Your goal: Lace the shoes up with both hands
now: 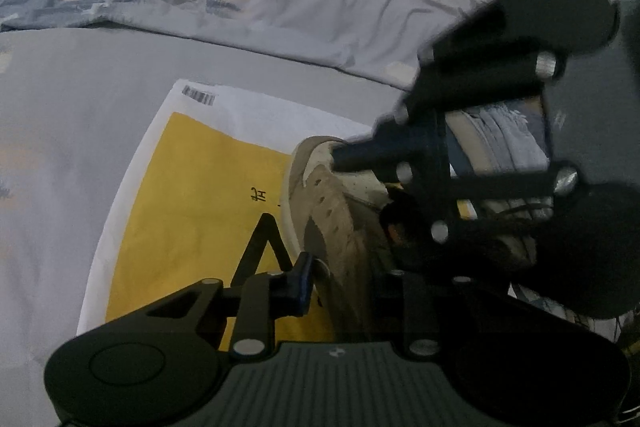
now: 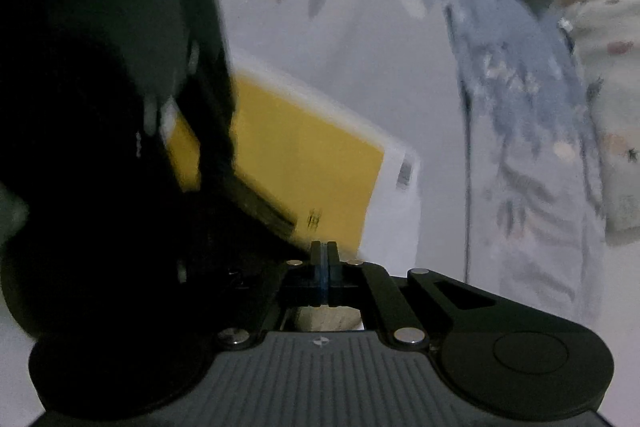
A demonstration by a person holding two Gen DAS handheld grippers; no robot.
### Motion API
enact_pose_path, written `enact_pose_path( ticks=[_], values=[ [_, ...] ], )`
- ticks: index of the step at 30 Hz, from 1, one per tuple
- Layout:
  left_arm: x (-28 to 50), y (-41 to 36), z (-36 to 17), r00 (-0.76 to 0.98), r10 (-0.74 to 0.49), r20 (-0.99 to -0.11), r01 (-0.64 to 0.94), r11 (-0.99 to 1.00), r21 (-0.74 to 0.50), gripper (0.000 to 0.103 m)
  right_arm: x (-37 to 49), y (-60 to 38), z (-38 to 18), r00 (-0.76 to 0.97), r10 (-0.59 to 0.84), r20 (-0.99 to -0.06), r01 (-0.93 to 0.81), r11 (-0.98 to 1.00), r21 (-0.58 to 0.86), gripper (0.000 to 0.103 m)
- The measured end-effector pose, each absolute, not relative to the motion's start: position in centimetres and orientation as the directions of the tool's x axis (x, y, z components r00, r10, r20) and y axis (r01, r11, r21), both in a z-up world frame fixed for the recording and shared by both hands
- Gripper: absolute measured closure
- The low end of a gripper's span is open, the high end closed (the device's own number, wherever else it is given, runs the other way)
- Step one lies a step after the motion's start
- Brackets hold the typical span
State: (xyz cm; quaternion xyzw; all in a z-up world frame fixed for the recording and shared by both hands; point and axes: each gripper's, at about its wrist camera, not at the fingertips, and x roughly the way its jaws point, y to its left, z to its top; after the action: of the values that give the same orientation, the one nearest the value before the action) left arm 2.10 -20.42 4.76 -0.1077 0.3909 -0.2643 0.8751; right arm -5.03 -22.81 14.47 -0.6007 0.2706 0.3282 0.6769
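Far left: grey bedsheet point(image 1: 60, 167), yellow envelope point(image 1: 192, 207) spread flat, likely keeping bedding clean. Next, worn shoe point(image 1: 332, 211) resting on envelope. Left gripper point(image 1: 320, 279) narrowly parted at shoe's side, apparently steadying; lace contact unclear. Right gripper point(image 2: 325, 259) pressed fully together above envelope point(image 2: 304, 147); lace between pads impossible to confirm.

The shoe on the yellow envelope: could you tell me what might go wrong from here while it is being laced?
The right gripper is shut with no lace visible between its pads, so a pull may bring nothing. The left gripper sits at the shoe, crowded by the other tool, so they could knock together. The shoe rests loose on a yellow envelope over soft bedding; it might slide.
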Motion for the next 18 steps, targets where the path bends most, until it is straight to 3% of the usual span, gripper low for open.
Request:
enact_pose_path(
  ticks=[6,10,13,18],
  values=[
    [2.0,-20.2,4.8,0.549,-0.551,-0.628,0.376,0.835,-0.403,0.081,-4.5,-23.0,16.1,0.620,0.056,-0.782,-0.783,0.091,-0.615,0.103],
    [2.1,-19.7,5.1,0.534,-0.559,-0.634,0.373,0.829,-0.416,0.079,-3.8,-24.3,15.9,0.596,-0.032,-0.802,-0.800,0.069,-0.597,0.098],
    [2.1,-19.5,5.3,0.527,-0.559,-0.640,0.377,0.829,-0.413,0.079,-3.4,-24.2,15.2,0.557,-0.060,-0.829,-0.827,0.049,-0.559,0.079],
    [2.2,-19.1,5.7,0.519,-0.572,-0.635,0.384,0.820,-0.424,0.076,-4.1,-23.4,13.7,0.525,-0.064,-0.849,-0.851,0.000,-0.526,0.077]
  ],
)
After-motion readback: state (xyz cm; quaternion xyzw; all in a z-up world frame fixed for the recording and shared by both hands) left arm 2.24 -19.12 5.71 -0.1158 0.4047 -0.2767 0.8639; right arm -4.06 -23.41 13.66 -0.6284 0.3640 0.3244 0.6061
